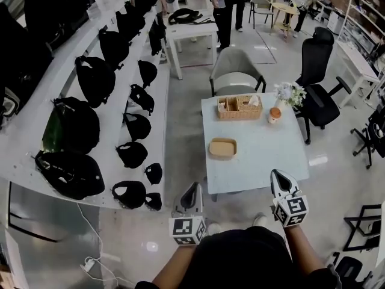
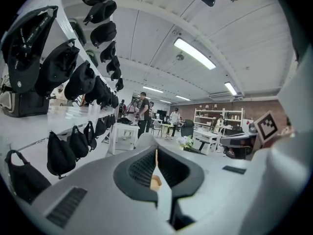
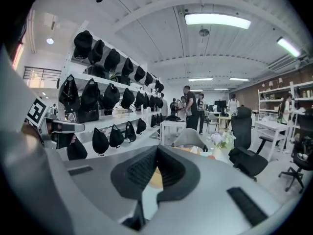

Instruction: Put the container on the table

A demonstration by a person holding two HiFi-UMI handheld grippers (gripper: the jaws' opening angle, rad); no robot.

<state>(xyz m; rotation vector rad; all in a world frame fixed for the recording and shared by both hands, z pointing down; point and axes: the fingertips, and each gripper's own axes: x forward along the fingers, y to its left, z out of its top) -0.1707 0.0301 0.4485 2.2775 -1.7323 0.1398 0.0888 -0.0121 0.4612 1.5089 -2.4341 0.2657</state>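
Observation:
A shallow tan container (image 1: 222, 147) rests on the pale square table (image 1: 271, 155), left of the middle. My left gripper (image 1: 194, 187) hangs off the table's near left corner, jaws together with nothing in them. My right gripper (image 1: 278, 175) hovers over the table's near right edge, also shut and empty. In the left gripper view the gripper (image 2: 156, 153) has its jaws meeting, and a sliver of the container (image 2: 155, 181) shows in the hollow behind the tips. The right gripper view shows the same: gripper (image 3: 157, 149) closed, the container (image 3: 155, 178) glimpsed beyond.
A wicker basket (image 1: 239, 107), a small cup (image 1: 275, 114) and flowers (image 1: 291, 93) stand at the table's far side. Behind it are a grey chair (image 1: 236, 71) and a black office chair (image 1: 316, 83). White shelves (image 1: 114, 131) of black bags run along the left. People stand at the back.

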